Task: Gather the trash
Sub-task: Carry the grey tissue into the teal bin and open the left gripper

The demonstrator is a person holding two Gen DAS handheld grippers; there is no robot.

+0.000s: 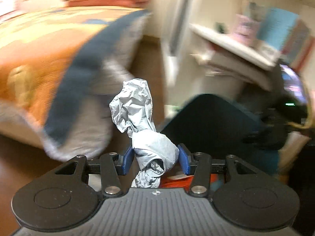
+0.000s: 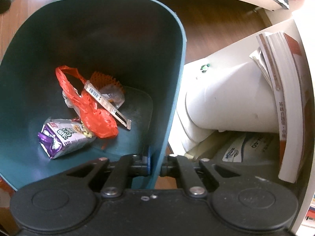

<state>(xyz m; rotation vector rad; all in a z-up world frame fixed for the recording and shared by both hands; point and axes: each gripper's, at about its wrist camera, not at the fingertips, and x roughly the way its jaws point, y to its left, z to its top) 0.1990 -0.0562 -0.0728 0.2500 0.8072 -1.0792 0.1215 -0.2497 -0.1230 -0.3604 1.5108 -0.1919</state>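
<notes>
In the left wrist view my left gripper [image 1: 155, 158] is shut on a crumpled wad of grey-white paper [image 1: 135, 106], which sticks up between the blue pads [image 1: 127, 157]. The background there is blurred by motion. A teal trash bin [image 2: 177, 74] fills the right wrist view, and my right gripper [image 2: 155, 165] is shut on its near rim, one jaw inside and one outside. At the bin's bottom lie a red plastic bag [image 2: 92, 110], a purple snack wrapper [image 2: 63, 137], an orange foam net [image 2: 106, 78] and a barcode strip [image 2: 106, 103].
An orange patterned bedspread with a blue and grey blanket [image 1: 82, 74] hangs at the left. A white shelf unit [image 2: 226, 98] with books [image 2: 281, 98] stands right beside the bin. The dark bin opening [image 1: 212, 122] shows to the right of the paper. Brown wood floor [image 2: 216, 19] lies beyond.
</notes>
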